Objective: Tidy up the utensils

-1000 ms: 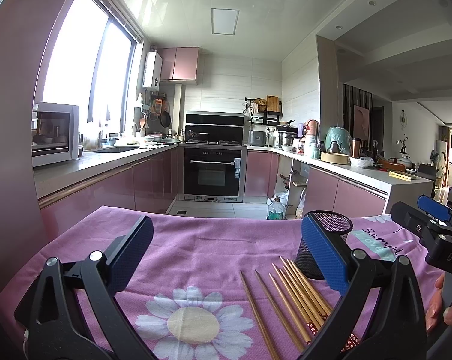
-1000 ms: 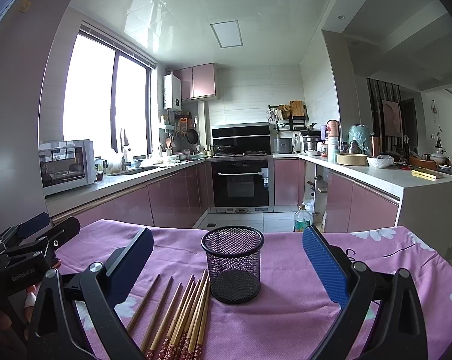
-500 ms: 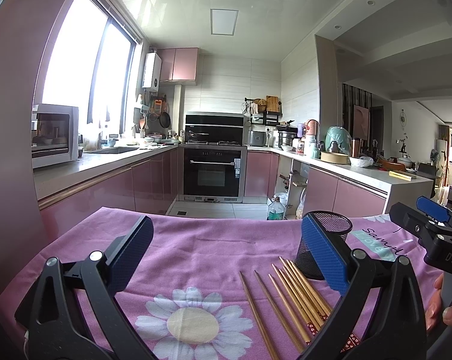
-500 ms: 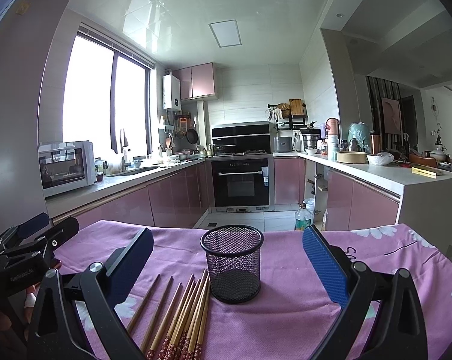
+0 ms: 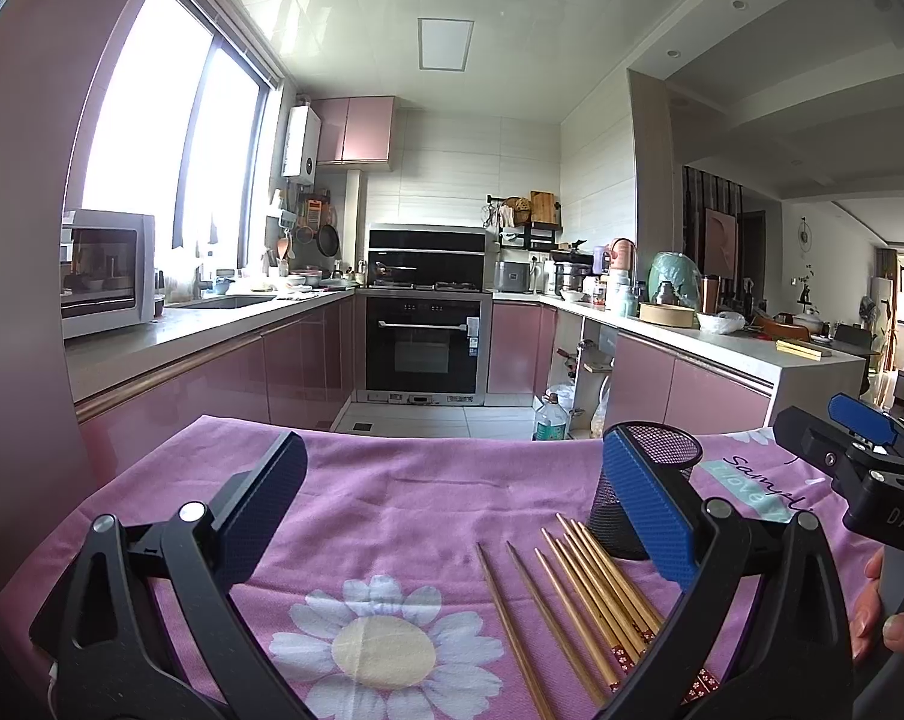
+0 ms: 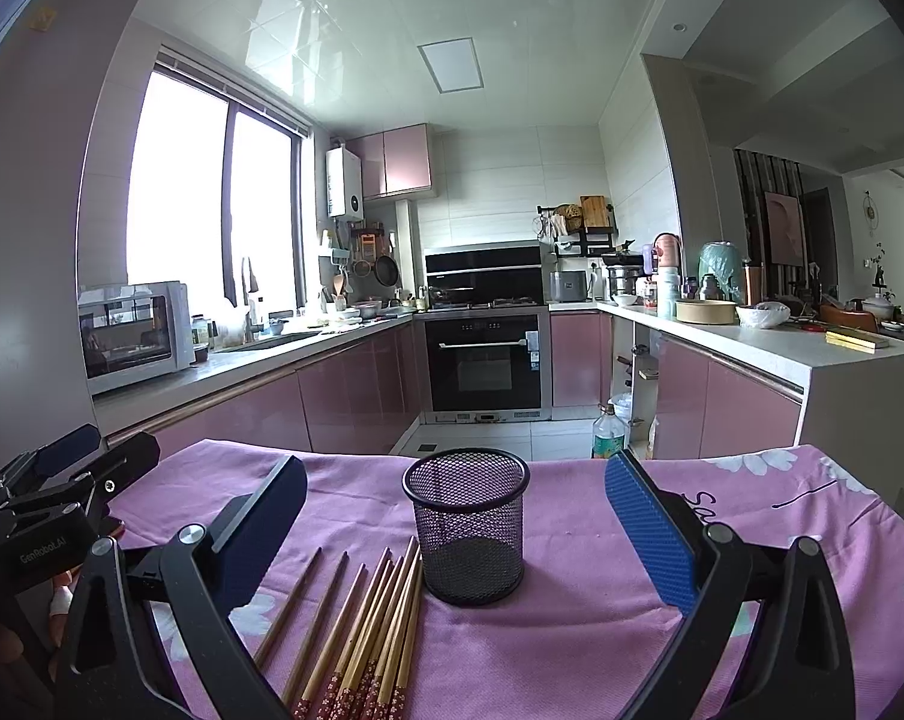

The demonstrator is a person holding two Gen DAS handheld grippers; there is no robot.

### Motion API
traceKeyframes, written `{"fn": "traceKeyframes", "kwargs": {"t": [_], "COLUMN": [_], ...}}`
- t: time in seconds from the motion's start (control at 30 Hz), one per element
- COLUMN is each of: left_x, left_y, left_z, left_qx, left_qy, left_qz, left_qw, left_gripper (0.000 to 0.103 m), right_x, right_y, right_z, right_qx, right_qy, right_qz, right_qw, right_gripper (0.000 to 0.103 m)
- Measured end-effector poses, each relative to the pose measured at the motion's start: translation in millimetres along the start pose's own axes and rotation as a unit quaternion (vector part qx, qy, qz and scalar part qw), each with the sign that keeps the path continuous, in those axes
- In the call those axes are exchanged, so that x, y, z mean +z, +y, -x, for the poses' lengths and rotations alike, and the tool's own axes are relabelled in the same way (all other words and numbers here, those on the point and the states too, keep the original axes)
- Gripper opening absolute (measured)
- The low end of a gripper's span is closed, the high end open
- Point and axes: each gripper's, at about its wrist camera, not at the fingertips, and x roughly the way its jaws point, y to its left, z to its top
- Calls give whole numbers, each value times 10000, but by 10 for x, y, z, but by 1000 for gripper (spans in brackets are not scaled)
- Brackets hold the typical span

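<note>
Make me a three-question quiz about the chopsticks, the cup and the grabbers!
1. Where do the chopsticks lie?
A. inside the mesh cup
B. on the cloth beside the mesh cup
C. on the kitchen counter

2. What colour is the mesh cup?
A. black
B. white
C. yellow

3. How are the left gripper and right gripper?
A. both open, holding nothing
B. both shut on chopsticks
C. one holds the cup

Answers: 1 B, they rest flat on the purple cloth; 2 A, dark wire mesh; 3 A, the fingers stand wide apart, nothing between them.

Pink floral tablecloth (image 6: 571,630): chopsticks (image 6: 368,630) beside mesh cup (image 6: 466,525).
</note>
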Motion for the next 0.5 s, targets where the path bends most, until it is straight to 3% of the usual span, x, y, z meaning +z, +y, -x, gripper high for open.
{"fn": "traceKeyframes", "kwargs": {"t": [0.5], "left_x": [2], "left_y": [-23], "left_z": [3], "left_qx": [-4], "left_qy": [8], "left_qz": [-15], "left_qw": [10000], "left_gripper": [97], "right_x": [-9], "right_y": [9], "right_z": [-23], "right_qx": [31], "right_qy": [42], "right_qz": [-73], "right_qw": [10000], "right_gripper": [96]}}
